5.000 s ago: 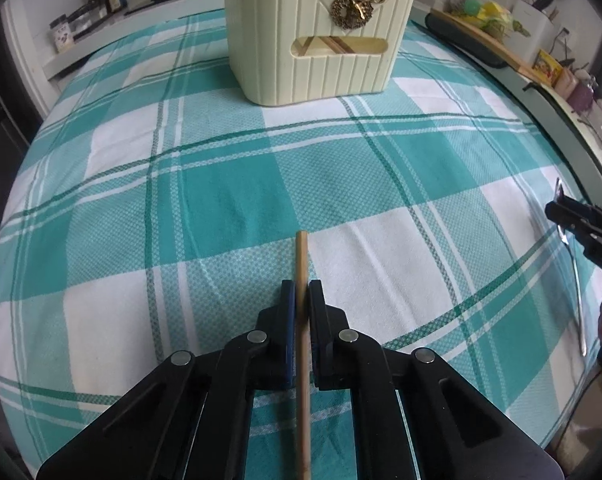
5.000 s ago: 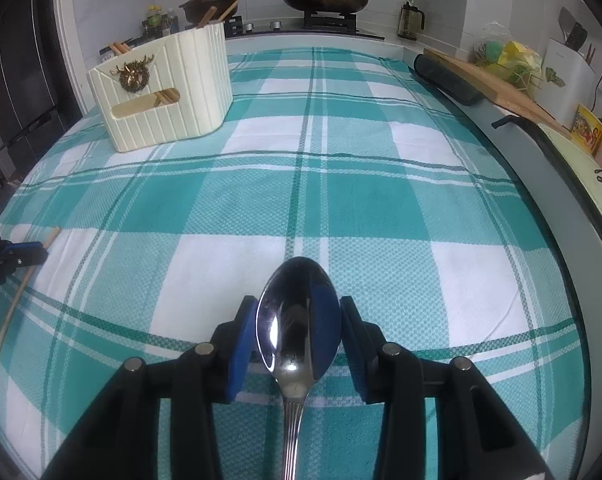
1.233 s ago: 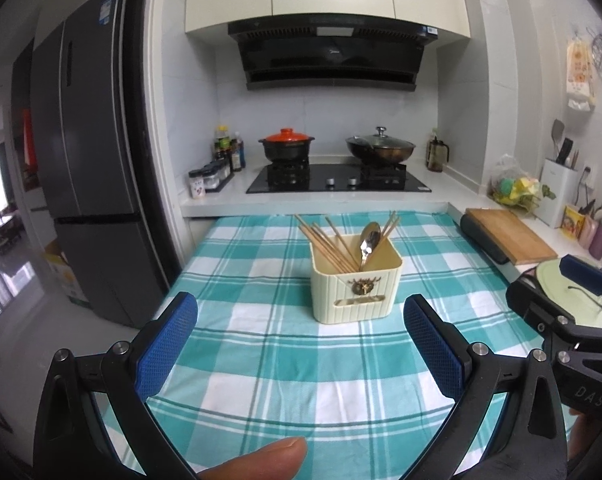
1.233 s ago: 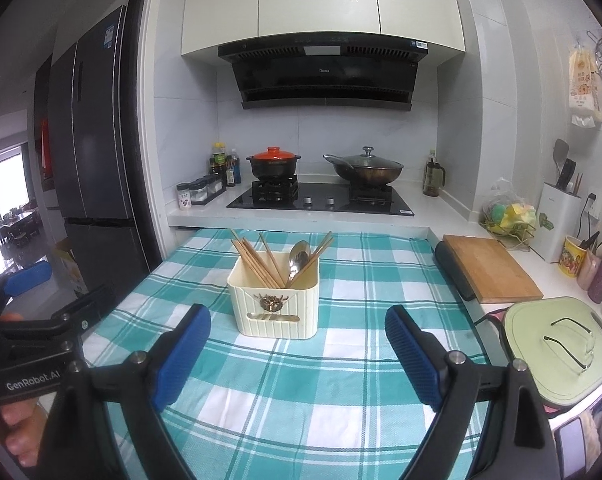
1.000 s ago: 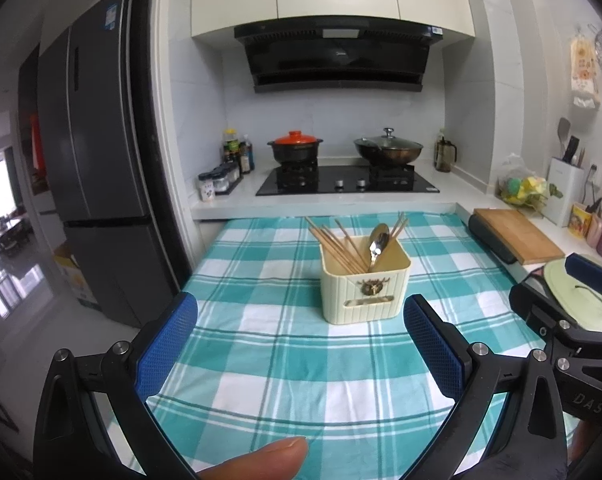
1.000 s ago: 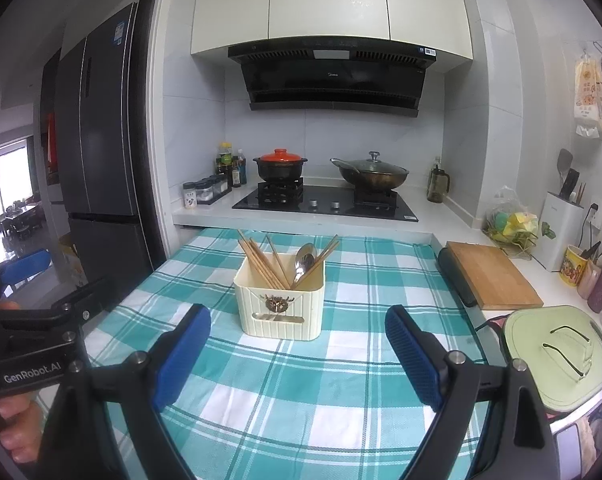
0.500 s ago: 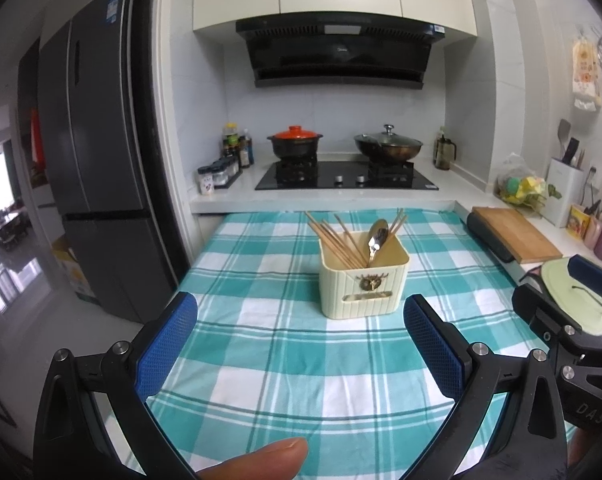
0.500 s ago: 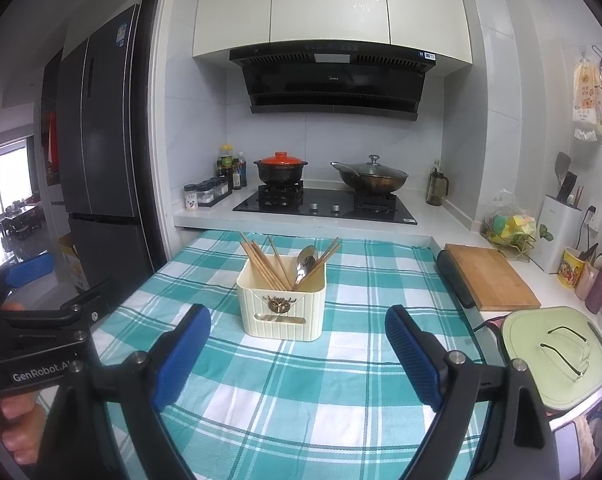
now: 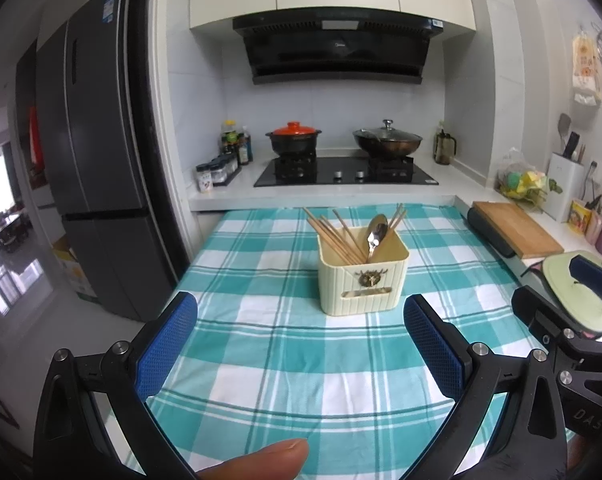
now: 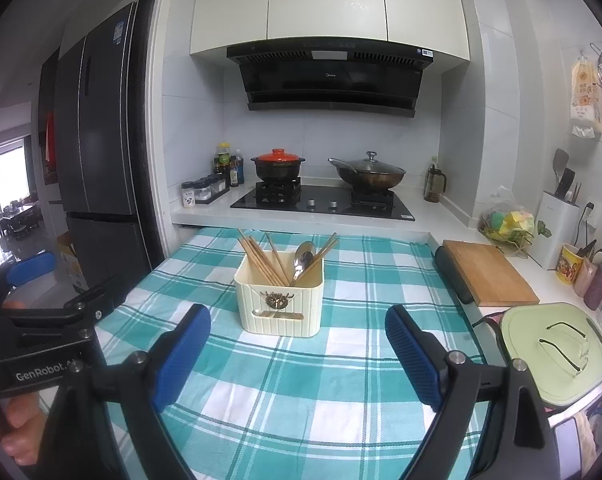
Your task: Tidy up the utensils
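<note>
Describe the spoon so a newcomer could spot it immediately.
Find the teal checked tablecloth before the stove; a cream ribbed holder stands on it. Among the wooden chopsticks inside, the spoon is the only shiny metal piece, bowl upward.

"GenRobot.AI" on left gripper [image 10: 41, 316] body, lower left; "DAS" on right gripper [image 9: 573, 308] body, lower right.

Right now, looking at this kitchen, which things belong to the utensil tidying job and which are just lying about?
Part of the job:
cream utensil holder
wooden chopsticks standing in it
metal spoon standing in it

Just lying about:
cutting board
red-lidded pot
lidded wok
green lid
</note>
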`<move>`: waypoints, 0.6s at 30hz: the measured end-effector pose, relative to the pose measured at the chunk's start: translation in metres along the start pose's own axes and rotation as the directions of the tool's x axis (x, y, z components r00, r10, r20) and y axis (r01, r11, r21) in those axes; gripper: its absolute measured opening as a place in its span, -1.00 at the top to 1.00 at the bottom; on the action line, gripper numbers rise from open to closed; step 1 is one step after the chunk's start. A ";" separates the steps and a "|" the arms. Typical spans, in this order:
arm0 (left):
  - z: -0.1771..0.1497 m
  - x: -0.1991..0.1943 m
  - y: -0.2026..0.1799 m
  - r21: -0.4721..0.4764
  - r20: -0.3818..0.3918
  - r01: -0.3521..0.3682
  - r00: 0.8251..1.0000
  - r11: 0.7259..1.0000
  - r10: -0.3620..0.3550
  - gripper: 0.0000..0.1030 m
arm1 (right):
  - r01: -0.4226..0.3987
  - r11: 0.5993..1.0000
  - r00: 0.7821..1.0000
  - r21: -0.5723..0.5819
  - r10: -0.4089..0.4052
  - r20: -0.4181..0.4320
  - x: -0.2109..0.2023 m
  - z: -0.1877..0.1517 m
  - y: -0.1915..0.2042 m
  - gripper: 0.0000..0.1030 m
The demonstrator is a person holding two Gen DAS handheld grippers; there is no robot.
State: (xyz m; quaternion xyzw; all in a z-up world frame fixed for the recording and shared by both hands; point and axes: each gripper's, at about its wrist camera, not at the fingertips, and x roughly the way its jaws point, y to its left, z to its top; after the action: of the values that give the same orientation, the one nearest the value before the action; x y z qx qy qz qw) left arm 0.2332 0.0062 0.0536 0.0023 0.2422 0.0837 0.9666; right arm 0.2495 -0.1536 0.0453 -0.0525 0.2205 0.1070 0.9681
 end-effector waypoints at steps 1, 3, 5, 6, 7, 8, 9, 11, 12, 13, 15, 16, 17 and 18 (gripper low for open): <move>0.000 0.001 0.000 0.001 0.000 0.000 1.000 1.000 0.000 -0.99 | 0.002 1.000 1.000 0.000 -0.002 -0.002 0.001 -0.001 0.000 -0.76; -0.001 0.001 -0.001 0.003 -0.002 0.000 1.000 1.000 0.000 -0.99 | 0.004 1.000 1.000 0.001 -0.004 -0.006 0.002 -0.001 0.001 -0.76; -0.001 0.002 -0.001 0.004 -0.006 0.002 1.000 1.000 -0.002 -0.99 | 0.006 1.000 1.000 0.001 -0.006 -0.009 0.002 -0.002 0.001 -0.76; -0.001 0.002 -0.001 0.005 -0.009 0.004 1.000 1.000 -0.004 -1.00 | 0.007 1.000 1.000 0.001 -0.007 -0.009 0.003 -0.002 0.001 -0.76; -0.001 0.003 -0.001 0.005 -0.011 0.005 1.000 1.000 -0.005 -1.00 | 0.008 1.000 1.000 0.001 -0.008 -0.009 0.003 -0.002 0.001 -0.76; -0.001 0.003 0.000 0.005 -0.012 0.005 1.000 1.000 -0.005 -0.99 | 0.009 1.000 1.000 0.001 -0.009 -0.010 0.003 -0.002 0.001 -0.76; -0.001 0.003 0.000 0.004 -0.012 0.002 1.000 1.000 -0.002 -0.99 | 0.011 1.000 1.000 0.000 -0.011 -0.009 0.003 -0.002 0.001 -0.76; -0.001 0.003 0.001 0.002 -0.010 -0.001 1.000 1.000 0.001 -0.99 | 0.014 1.000 1.000 -0.001 -0.014 -0.008 0.002 -0.002 0.001 -0.76; -0.001 0.003 0.001 0.002 -0.010 -0.002 1.000 1.000 0.002 -0.99 | 0.017 1.000 1.000 -0.001 -0.017 -0.008 0.002 -0.002 0.001 -0.76; -0.001 0.003 0.002 0.003 -0.010 -0.003 1.000 1.000 0.003 -0.99 | 0.019 1.000 1.000 -0.001 -0.019 -0.008 0.003 -0.002 0.001 -0.76; -0.001 0.003 0.002 0.003 -0.010 -0.005 1.000 1.000 0.006 -0.99 | 0.019 1.000 1.000 -0.001 -0.019 -0.008 0.003 -0.002 0.001 -0.76; -0.001 0.003 0.002 0.004 -0.010 -0.006 1.000 1.000 0.006 -0.99 | 0.020 1.000 1.000 -0.001 -0.020 -0.009 0.003 -0.002 0.001 -0.76; -0.001 0.003 0.002 0.005 -0.010 -0.008 1.000 1.000 0.008 -0.99 | 0.020 1.000 1.000 -0.001 -0.020 -0.009 0.003 -0.002 0.001 -0.76; -0.001 0.004 0.002 0.005 -0.011 -0.008 1.000 1.000 0.008 -0.99 | 0.020 1.000 1.000 -0.002 -0.020 -0.008 0.003 -0.002 0.001 -0.76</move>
State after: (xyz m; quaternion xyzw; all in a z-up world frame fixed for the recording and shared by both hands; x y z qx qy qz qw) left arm 0.2355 0.0088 0.0509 0.0053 0.2476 0.0870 0.9649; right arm 0.2505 -0.1525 0.0419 -0.0561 0.2239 0.0973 0.9681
